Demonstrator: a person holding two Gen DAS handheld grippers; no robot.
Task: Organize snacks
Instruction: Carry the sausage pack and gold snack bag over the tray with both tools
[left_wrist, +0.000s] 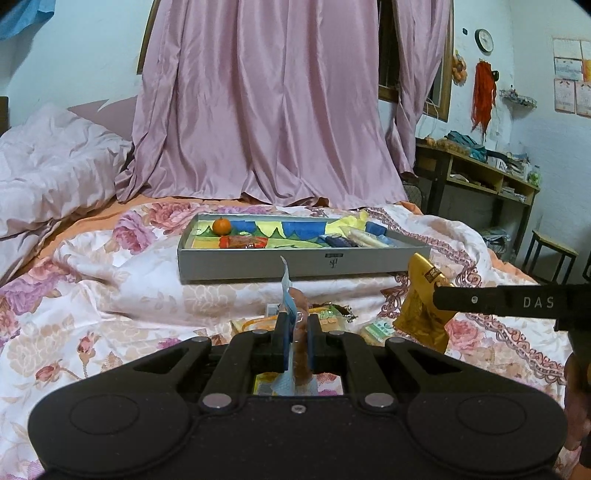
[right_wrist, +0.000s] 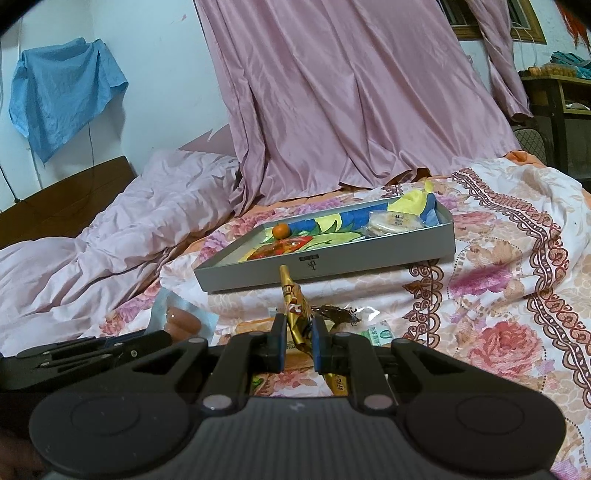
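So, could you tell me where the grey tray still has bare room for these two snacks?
The tray is free in its middle, between the orange with the red packet and the wrapped packets at its right end. That right end is crowded.

Grey tray (left_wrist: 258, 263), gold packet (right_wrist: 295, 306), floral bedspread (left_wrist: 74, 295)

Left gripper (left_wrist: 298, 332) clamps a sausage packet (left_wrist: 295, 314) before the grey tray (left_wrist: 295, 262).
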